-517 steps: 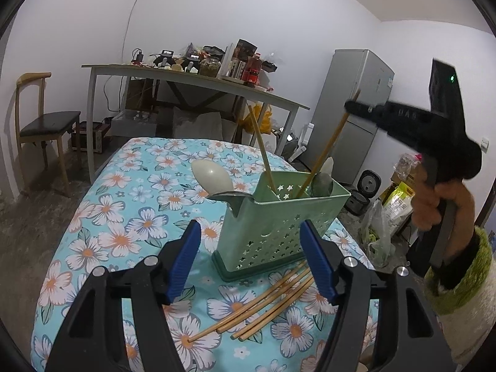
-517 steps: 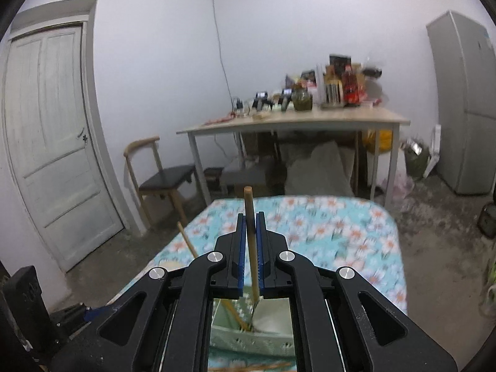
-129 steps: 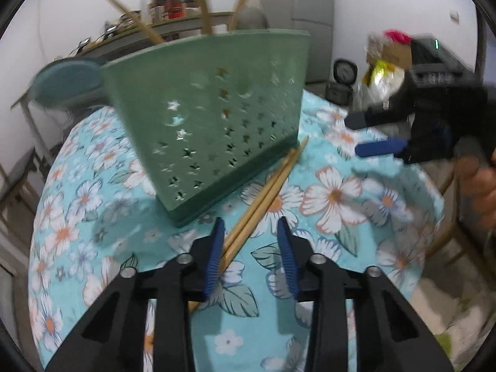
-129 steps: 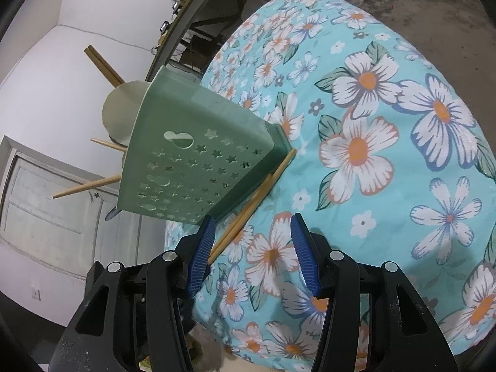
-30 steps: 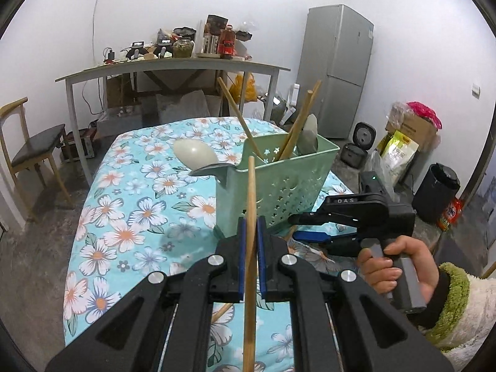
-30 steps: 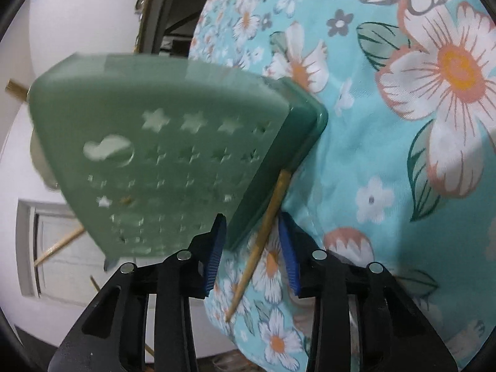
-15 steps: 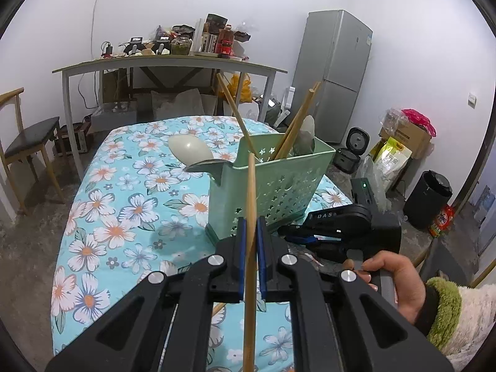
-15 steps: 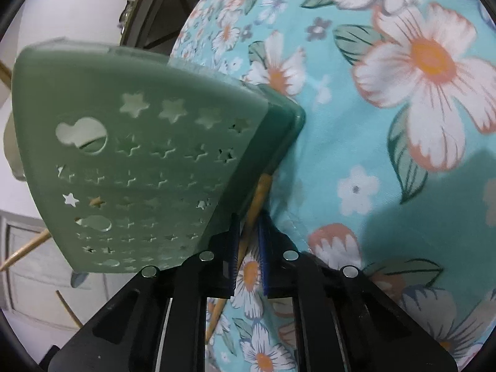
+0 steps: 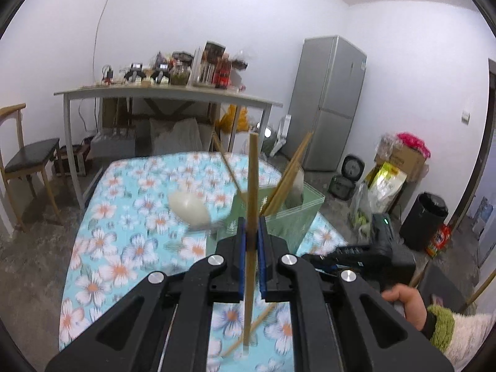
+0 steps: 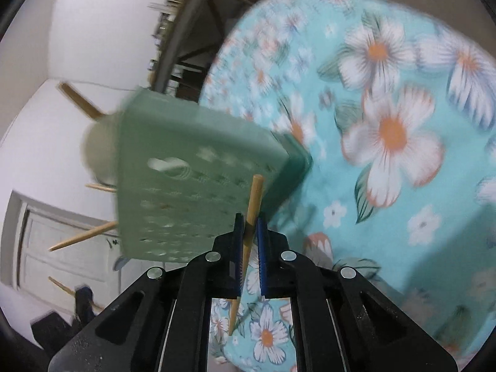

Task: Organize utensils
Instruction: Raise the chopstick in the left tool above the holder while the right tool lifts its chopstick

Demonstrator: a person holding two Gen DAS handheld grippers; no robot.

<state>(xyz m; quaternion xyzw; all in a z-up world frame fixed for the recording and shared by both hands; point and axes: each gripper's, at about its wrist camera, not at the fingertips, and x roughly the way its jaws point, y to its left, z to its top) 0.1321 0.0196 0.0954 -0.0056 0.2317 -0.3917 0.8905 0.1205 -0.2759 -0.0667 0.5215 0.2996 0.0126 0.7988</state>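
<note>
My left gripper (image 9: 251,232) is shut on a wooden chopstick (image 9: 252,179) that stands upright, held high above the floral table (image 9: 124,217). Behind it is the green perforated utensil holder (image 9: 291,220) with several chopsticks (image 9: 291,167) and a white spoon (image 9: 187,207) in it. My right gripper (image 10: 249,232) is shut on another chopstick (image 10: 252,201), lifted off the cloth beside the holder (image 10: 192,186). The right gripper also shows in the left wrist view (image 9: 365,255), low at the holder's right. One chopstick (image 9: 248,334) lies on the table below my left gripper.
A long grey table (image 9: 167,96) with bottles and jars stands behind. A wooden chair (image 9: 28,161) is at the left, a grey fridge (image 9: 331,102) at the right. Bags, a rice cooker (image 9: 347,179) and a black bin (image 9: 423,220) sit on the floor to the right.
My left gripper has risen with its chopstick. My right gripper has closed on a chopstick at the holder's base and lifted it off the cloth.
</note>
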